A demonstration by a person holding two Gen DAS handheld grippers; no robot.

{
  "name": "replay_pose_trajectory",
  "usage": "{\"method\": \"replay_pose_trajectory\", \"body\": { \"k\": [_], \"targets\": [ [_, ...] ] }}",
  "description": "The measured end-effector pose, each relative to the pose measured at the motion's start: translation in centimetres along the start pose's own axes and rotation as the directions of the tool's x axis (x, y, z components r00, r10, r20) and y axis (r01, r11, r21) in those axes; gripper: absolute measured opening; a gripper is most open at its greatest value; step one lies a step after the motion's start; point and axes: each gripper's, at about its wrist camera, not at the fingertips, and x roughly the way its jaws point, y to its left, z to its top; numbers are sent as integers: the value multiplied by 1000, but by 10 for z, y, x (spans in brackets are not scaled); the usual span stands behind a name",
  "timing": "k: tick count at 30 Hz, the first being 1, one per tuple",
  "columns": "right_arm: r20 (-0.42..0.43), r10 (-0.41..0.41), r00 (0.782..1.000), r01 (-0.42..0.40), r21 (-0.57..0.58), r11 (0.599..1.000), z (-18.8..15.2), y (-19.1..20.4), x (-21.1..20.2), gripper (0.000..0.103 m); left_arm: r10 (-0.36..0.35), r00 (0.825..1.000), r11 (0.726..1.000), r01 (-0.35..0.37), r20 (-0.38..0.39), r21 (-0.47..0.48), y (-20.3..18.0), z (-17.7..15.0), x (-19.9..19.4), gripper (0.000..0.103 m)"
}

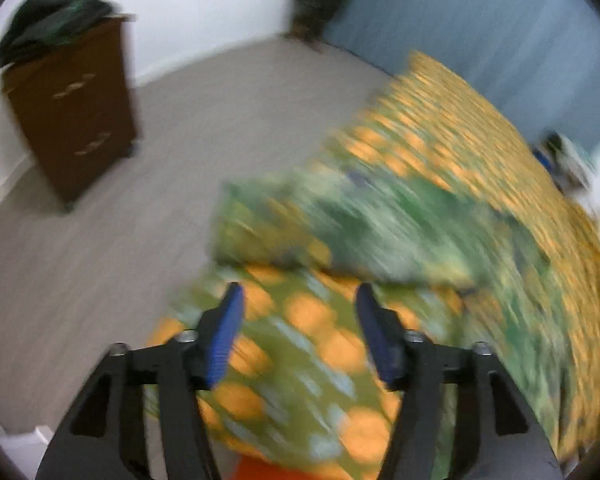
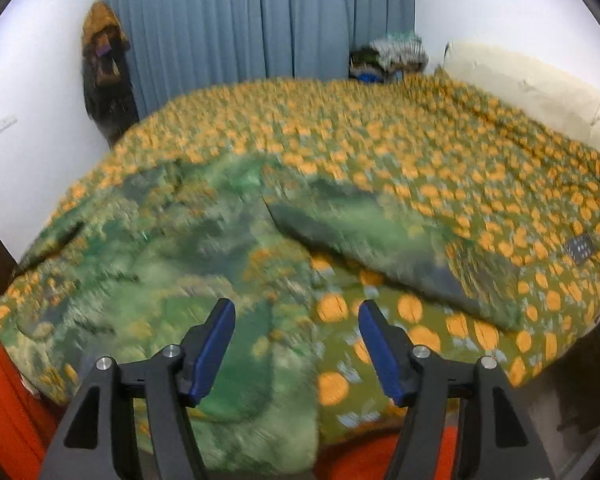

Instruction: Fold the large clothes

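Observation:
A large green patterned garment lies spread on a bed covered with an olive bedspread with orange dots. One long part of it stretches toward the right. In the left wrist view the garment lies across the bed's near corner, blurred. My left gripper is open and empty above the bedspread just short of the garment. My right gripper is open and empty, above the garment's near edge.
A brown drawer cabinet with dark clothes on top stands on the grey floor to the left. Blue curtains hang behind the bed. Clothes hang on the wall. Clutter sits at the bed's far side. An orange sheet shows below.

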Motion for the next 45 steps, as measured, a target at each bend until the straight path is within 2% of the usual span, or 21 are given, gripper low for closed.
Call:
{"method": "replay_pose_trajectory", "body": {
  "k": [2,5,7,9,12,14,15,16,19,26,29,31,32,33,34,36,38,40,42,44,45],
  "targets": [
    [-109,26,994,-23,32,999,-10,-18,23,65,-85,993,992,92,-78,86,-31,-24,3,81],
    [-247,104,963,-77,119,990,-29,-39,52,65,-169,952,947,228,-255,227,-92,-73,23,83],
    [-301,185,936,-142,160,977,-41,-41,68,65,-168,925,928,266,-341,263,-116,-97,35,83],
    [-332,252,909,-208,163,964,-47,-34,80,65,-130,895,916,273,-426,294,-136,-120,58,83],
    [-364,289,885,-256,138,957,-49,-21,94,65,-91,874,902,276,-477,333,-150,-137,75,82],
    [-391,303,869,-275,128,953,-51,-16,102,62,-90,873,893,284,-480,348,-155,-141,72,67],
    [-392,315,864,-293,116,949,-50,-13,102,37,-104,863,889,304,-495,343,-156,-142,71,41],
    [-392,305,868,-289,101,952,-49,-11,101,15,-109,857,887,312,-503,339,-158,-143,73,32],
    [-385,279,880,-274,70,959,-44,-9,93,14,-120,857,872,332,-501,360,-164,-146,63,21],
    [-387,215,897,-224,23,974,-36,-21,83,14,-99,858,835,347,-504,426,-176,-171,56,20],
    [-390,197,900,-209,12,978,-36,-10,96,14,-84,875,835,323,-476,446,-171,-169,57,30],
    [-376,190,907,-203,7,979,-39,-7,96,20,-96,889,844,312,-448,437,-167,-162,53,44],
    [-370,184,911,-195,8,981,-40,-6,94,21,-101,899,844,304,-425,442,-162,-157,45,47],
    [-358,183,915,-190,16,982,-39,-7,91,32,-102,910,842,294,-402,451,-161,-155,39,53],
    [-342,183,922,-186,24,982,-38,-8,86,39,-102,925,840,277,-367,466,-159,-150,30,57],
    [-299,175,938,-175,27,984,-36,-13,70,43,-111,946,836,255,-304,486,-161,-142,13,66],
    [-241,130,962,-133,4,991,-27,-15,52,44,-140,969,831,228,-206,507,-166,-131,-10,80],
    [-174,76,982,-83,-32,996,-18,-13,35,55,-164,981,836,194,-103,514,-172,-121,-29,98],
    [-110,30,994,-37,-56,998,-9,-10,22,64,-205,978,854,163,32,495,-181,-111,-48,101],
    [-30,-4,1000,2,-59,998,3,-8,6,65,-248,957,879,156,152,450,-188,-104,-63,101],
    [-13,-11,1000,11,-55,998,6,-12,1,65,-261,948,888,162,181,431,-190,-101,-65,101]
  ]
}}
